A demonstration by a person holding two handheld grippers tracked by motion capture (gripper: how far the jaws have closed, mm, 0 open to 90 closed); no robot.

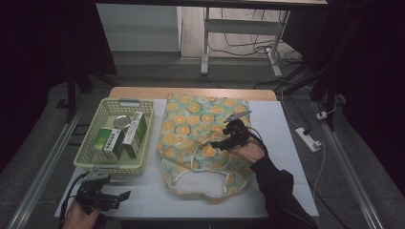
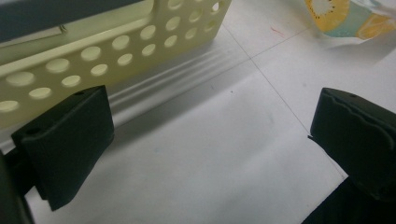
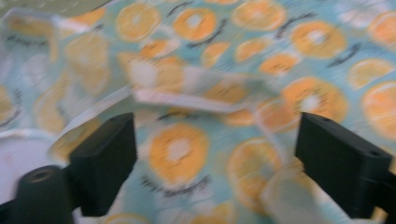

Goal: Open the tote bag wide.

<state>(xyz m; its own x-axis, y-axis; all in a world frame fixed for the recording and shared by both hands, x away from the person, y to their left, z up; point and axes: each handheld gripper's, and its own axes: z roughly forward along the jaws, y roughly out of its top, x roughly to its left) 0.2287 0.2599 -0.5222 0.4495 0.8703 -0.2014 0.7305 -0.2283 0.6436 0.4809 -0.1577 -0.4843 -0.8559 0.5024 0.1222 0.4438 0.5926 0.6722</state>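
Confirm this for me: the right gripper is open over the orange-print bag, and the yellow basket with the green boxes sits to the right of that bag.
One thing is wrong: in the high view the yellow basket sits to the left of the orange-print bag. The right gripper is indeed open over the bag.

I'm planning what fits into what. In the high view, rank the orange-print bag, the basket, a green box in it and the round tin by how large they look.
1. orange-print bag
2. basket
3. green box
4. round tin

All lie about equally far from the camera, so the order seems safe.

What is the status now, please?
Right gripper open over orange-print bag. Left gripper open, empty, beside basket. Nothing in the way.
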